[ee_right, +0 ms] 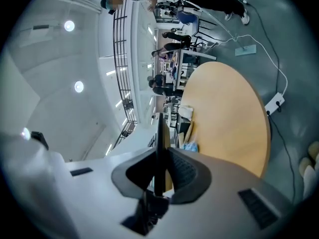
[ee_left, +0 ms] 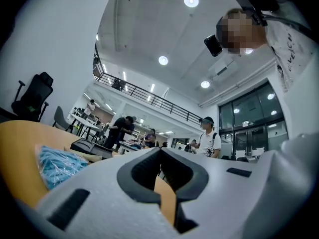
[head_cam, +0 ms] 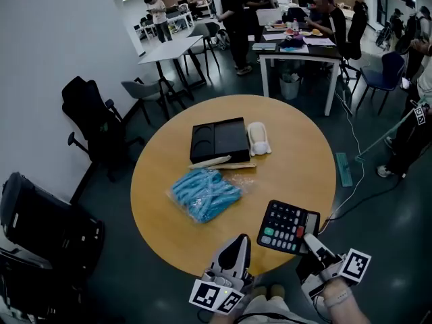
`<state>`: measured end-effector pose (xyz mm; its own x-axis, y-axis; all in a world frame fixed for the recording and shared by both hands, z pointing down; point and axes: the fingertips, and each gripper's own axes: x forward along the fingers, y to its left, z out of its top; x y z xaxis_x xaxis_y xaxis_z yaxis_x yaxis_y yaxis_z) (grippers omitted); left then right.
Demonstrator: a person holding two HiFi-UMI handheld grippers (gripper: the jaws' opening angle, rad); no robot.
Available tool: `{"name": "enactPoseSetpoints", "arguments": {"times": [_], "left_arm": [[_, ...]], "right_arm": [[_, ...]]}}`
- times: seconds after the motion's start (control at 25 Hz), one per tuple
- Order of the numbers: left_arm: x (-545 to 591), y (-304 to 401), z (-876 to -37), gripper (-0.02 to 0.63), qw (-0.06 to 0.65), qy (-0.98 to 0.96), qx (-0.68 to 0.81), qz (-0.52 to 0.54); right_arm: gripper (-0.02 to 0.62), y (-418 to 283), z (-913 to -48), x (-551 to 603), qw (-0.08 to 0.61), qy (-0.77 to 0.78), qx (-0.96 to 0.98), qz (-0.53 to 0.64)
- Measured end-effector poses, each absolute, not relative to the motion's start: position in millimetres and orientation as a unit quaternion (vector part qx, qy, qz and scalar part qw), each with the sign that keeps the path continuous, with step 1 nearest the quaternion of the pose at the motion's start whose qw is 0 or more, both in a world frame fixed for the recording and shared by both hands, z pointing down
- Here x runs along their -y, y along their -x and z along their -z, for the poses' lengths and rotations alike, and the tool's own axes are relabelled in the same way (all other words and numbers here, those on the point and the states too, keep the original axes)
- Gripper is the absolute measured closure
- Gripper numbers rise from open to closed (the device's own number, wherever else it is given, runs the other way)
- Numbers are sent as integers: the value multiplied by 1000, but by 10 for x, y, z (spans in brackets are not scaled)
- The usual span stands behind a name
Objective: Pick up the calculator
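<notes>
Tray (head_cam: 219,140), blue bag (head_cam: 204,193) block table (head_cam: 304,160) centre; calculator (head_cam: 289,227) over near edge; right side bare.

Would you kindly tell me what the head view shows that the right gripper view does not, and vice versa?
Only the head view: the calculator's keys and the left claw. Only the right gripper view: ceiling lights, and the right claw shut on the calculator's edge. Both: the table, the blue bag and the calculator.
</notes>
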<state>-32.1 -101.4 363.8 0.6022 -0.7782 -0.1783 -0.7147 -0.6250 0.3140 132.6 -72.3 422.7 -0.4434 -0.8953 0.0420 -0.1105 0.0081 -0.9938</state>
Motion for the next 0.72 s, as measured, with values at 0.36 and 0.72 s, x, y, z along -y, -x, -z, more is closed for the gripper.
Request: {"name": "enactPoseSetpoints", "arguments": {"times": [0.36, 0.72], "left_arm": [[1023, 394, -3543, 598, 105, -881, 432, 164], [1060, 312, -3413, 598, 94, -888, 426, 144]], "right_arm": [[537, -1224, -4079, 668, 331, 399, -645, 561], [537, -1348, -3957, 706, 345, 406, -645, 548]]}}
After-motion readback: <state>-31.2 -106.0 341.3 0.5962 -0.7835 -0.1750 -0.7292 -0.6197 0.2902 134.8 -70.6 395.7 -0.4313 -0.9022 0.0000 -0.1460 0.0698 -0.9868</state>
